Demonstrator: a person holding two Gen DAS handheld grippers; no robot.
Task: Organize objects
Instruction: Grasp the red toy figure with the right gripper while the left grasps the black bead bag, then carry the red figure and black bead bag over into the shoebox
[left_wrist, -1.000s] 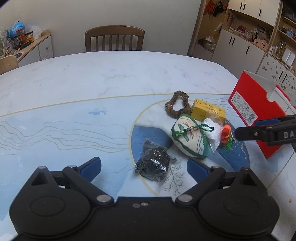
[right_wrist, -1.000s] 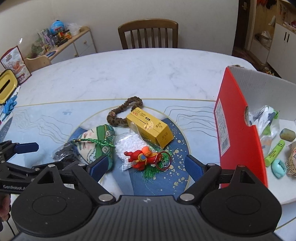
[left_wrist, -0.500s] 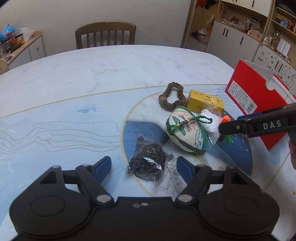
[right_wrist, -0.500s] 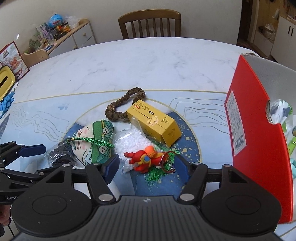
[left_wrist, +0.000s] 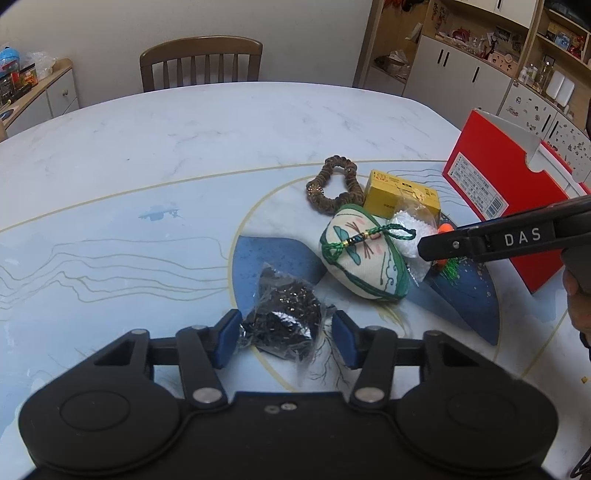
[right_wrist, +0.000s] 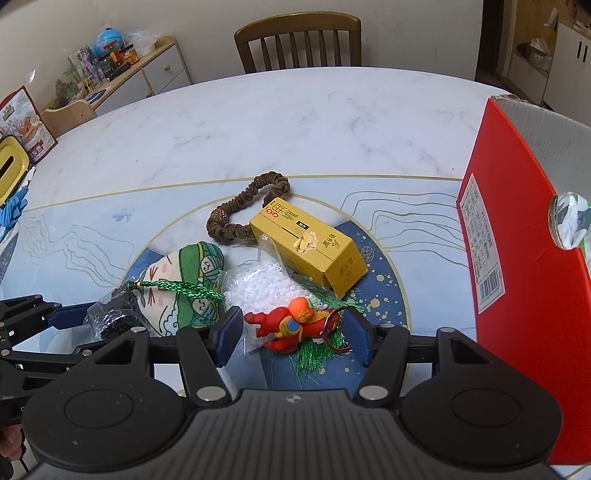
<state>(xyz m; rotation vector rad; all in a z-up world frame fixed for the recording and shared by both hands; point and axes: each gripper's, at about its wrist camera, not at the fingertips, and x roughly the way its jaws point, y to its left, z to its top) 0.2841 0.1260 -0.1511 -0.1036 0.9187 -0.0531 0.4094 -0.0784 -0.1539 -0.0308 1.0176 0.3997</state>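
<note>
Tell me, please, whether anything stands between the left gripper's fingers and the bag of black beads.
Nothing visible does: the left gripper is open, its blue pads either side of the bag of black beads.

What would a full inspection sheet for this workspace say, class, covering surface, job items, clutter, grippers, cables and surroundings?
Surface: table, marble top with blue pattern.
Job's things: black bead bag; red figurine; white bead bag; yellow box; embroidered pouch; brown scrunchie; red box.
Clutter: nothing seen.
Grippers: left gripper open around black bead bag; right gripper open around red figurine.
Cables: nothing seen.
Surroundings: chair, cabinets.
</note>
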